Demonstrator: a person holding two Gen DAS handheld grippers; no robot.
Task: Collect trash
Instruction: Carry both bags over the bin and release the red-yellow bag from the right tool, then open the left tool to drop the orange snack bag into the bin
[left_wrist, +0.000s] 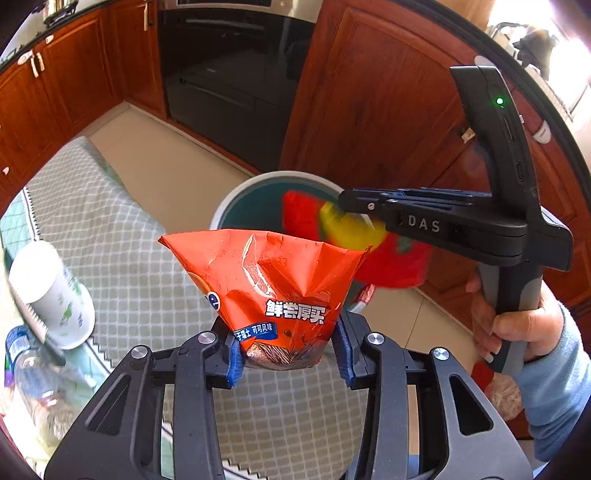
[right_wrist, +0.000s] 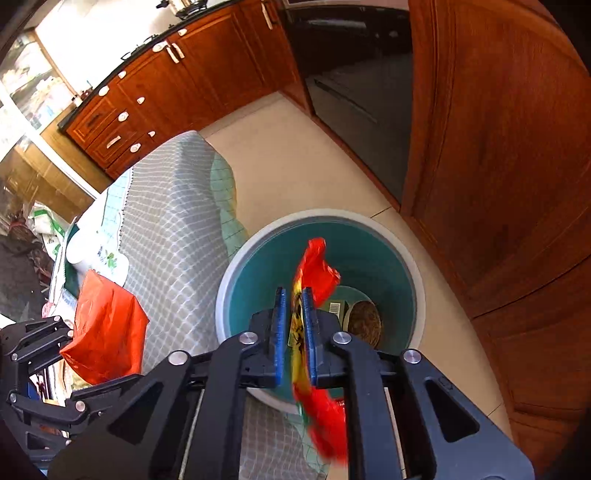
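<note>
The dropping step is in hand: a red-and-yellow wrapper (right_wrist: 314, 273) is pinched in the right gripper (right_wrist: 294, 332) above the teal bin (right_wrist: 236, 269). An orange snack bag (left_wrist: 273, 288) is clamped by the left gripper (left_wrist: 286, 354) over the bench (left_wrist: 122, 243). Release is called for next.

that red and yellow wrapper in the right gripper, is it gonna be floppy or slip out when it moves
Probably floppy: the red and yellow wrapper bends over above the right gripper and droops below it. It looks thin and empty, so likely very light and apt to flutter; its motion blur fits that. The film seems glossy, so it could slide, though the pads pinch it flat over the bin.
</note>
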